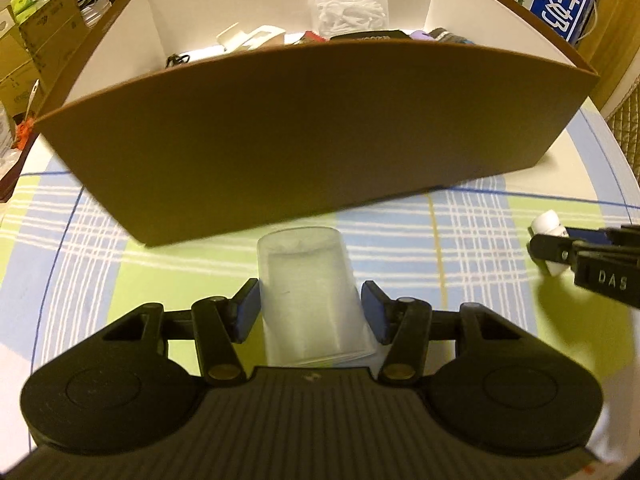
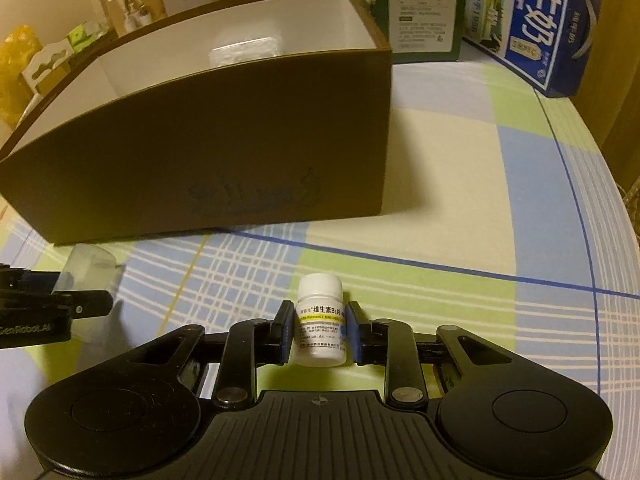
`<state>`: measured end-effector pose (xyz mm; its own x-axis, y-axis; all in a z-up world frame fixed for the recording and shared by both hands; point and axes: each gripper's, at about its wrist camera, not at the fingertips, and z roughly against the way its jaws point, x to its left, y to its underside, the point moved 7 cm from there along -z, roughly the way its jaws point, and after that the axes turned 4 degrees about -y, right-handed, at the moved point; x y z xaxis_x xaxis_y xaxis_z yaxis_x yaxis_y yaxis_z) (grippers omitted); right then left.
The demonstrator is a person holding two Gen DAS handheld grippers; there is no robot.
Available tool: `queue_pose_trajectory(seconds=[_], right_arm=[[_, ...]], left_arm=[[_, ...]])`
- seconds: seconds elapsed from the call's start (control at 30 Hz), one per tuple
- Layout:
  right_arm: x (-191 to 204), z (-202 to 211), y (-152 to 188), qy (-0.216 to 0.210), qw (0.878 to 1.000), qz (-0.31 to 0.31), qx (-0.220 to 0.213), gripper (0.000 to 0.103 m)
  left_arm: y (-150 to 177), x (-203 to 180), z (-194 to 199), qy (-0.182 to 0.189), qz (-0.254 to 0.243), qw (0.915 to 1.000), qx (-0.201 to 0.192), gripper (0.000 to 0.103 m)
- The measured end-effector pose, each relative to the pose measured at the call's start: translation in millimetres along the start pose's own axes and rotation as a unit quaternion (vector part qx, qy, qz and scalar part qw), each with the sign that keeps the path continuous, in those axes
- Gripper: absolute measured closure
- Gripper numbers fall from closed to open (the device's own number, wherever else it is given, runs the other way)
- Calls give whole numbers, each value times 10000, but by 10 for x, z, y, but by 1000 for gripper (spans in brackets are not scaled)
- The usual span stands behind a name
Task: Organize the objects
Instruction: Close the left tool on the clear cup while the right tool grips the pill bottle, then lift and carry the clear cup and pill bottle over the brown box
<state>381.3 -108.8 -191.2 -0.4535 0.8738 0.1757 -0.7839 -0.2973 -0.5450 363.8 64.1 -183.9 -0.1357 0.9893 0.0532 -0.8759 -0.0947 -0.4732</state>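
Both grippers are clamping items for the brown box [image 2: 208, 136] along the tabletop's far edge. The left gripper [image 1: 312, 312] is squeezing a clear plastic cup [image 1: 308, 292], seemingly inverted; the right gripper [image 2: 319, 330] is pinching an upright white pill bottle [image 2: 320, 320], both near the front edge.

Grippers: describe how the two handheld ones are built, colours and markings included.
The left gripper and right gripper match: black plastic, ribbed centre plate, two round side housings, jointed link arms with metal pivot pins, blue finger pads. White lettering shows on their sides. No sleeves or cables show.
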Motion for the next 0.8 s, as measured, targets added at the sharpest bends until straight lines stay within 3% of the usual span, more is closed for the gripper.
queue_pose_trajectory(seconds=[0.2, 0.57, 0.8], right_arm=[[121, 34, 88, -145, 9997, 146, 96, 79], [591, 176, 455, -842, 9933, 699, 377, 78], [756, 226, 595, -943, 9892, 1028, 446, 78]], left_arm=[[195, 83, 125, -17, 18, 10000, 76, 53], [611, 74, 404, 112, 62, 9995, 294, 53], [727, 44, 477, 190, 77, 9991, 376, 54]])
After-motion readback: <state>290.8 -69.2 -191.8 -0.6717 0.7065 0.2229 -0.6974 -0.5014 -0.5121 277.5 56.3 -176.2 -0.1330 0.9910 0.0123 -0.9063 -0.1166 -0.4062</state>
